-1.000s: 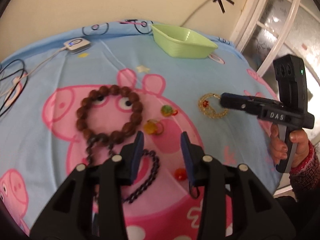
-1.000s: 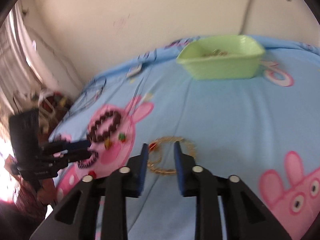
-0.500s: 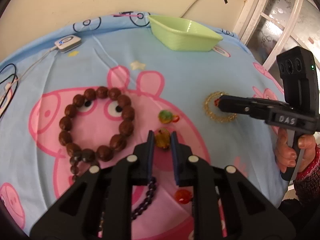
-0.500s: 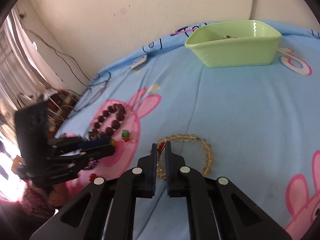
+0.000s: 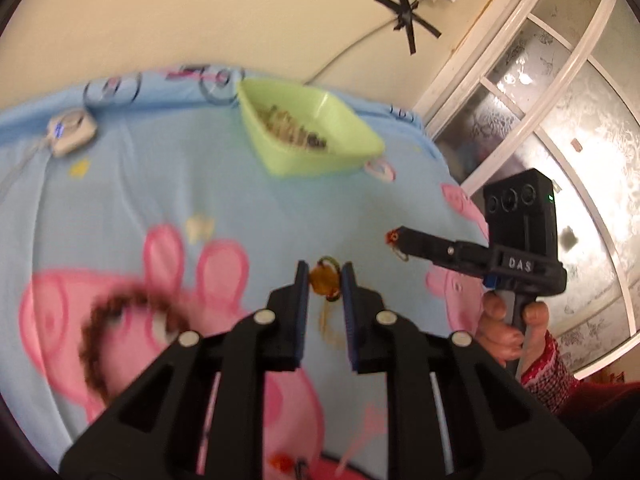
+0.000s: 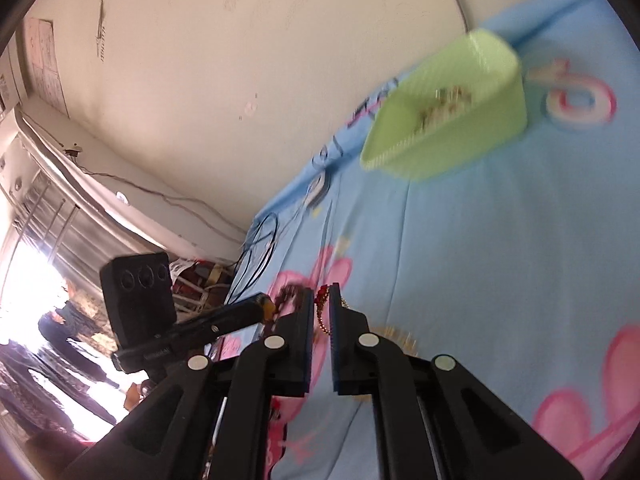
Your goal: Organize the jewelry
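From my left wrist view much is smeared: the brown bead bracelet (image 5: 120, 332) on the blue cartoon-pig sheet (image 5: 168, 200) is a blur, and the jumble inside the green tray (image 5: 304, 136) cannot be sorted into pieces. My left gripper (image 5: 325, 280) is clamped on an amber ring (image 5: 323, 280), lifted off the sheet. Across from it my right gripper (image 5: 394, 237) shows side-on, pinching something red at its tip with a small gold loop hanging below; my right hand (image 5: 508, 328) grips the handle. Cream wall, taped cable and frosted glass door lie behind. From my right wrist view, tilted and blurred, my fingers (image 6: 308, 320) are nearly together on the gold bead bracelet (image 6: 322, 314), whose strand hangs downward between them, the rest hidden. The tray sits far up the sheet, long axis slanting. My left gripper shows at left, tip amber; cables and a bright window lie beyond.
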`<state>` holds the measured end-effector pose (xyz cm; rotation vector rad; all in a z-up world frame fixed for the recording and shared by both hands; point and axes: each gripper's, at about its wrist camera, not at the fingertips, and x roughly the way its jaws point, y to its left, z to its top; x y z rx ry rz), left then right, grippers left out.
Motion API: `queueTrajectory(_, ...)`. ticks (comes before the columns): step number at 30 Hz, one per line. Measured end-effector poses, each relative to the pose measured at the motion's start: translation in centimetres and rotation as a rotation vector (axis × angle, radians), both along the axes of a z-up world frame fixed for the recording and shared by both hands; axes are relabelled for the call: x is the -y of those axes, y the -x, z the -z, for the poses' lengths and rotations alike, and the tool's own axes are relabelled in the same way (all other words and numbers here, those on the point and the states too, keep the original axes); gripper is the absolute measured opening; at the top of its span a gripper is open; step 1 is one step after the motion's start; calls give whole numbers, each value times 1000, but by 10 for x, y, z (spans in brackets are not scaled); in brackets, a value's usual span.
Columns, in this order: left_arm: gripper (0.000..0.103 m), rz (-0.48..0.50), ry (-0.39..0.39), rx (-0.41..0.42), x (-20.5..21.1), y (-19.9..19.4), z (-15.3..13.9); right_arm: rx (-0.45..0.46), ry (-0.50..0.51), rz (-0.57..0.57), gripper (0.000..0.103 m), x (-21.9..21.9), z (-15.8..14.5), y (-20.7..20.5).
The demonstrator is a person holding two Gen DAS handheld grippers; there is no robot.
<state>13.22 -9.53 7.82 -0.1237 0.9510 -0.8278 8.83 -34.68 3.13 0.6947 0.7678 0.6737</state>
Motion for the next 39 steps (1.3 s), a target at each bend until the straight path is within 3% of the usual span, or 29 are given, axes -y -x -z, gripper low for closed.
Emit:
queueTrajectory(7,15,5,-29,10,62,-80,-15,100,124,148,0,24,-40,-51)
queueTrajectory(13,18,-9,-92,-43,112,-130,0,110,393,310,0,33,-41,-101)
queueTrajectory(15,18,-16,-93,-45,116,-130,0,101,409,346,1,38,-38,-99)
queueTrajectory(17,18,-17,-77,-37,112,-122,-4,123,364,348,8,42,-38,-83)
queueTrajectory(20,18,-43,-56,-13,95,-100,-10,149,371,371,9,40,-39,-60)
queueTrajectory(22,18,-36,-46,17,82,-65,-14,171,345,345,9,29,-38,-35)
queueTrajectory(25,18,-20,-94,93,65,-6,-7,159,323,284,9,8,-29,-9)
queueTrajectory(29,18,-13,-115,99,31,51,13,133,335,161,9,-25,-12,24)
queueTrajectory(34,18,-99,-127,68,-28,78,29,120,355,83,9,-60,3,45)
queueTrajectory(39,18,-198,-108,46,-74,89,38,109,341,96,9,-65,5,51)
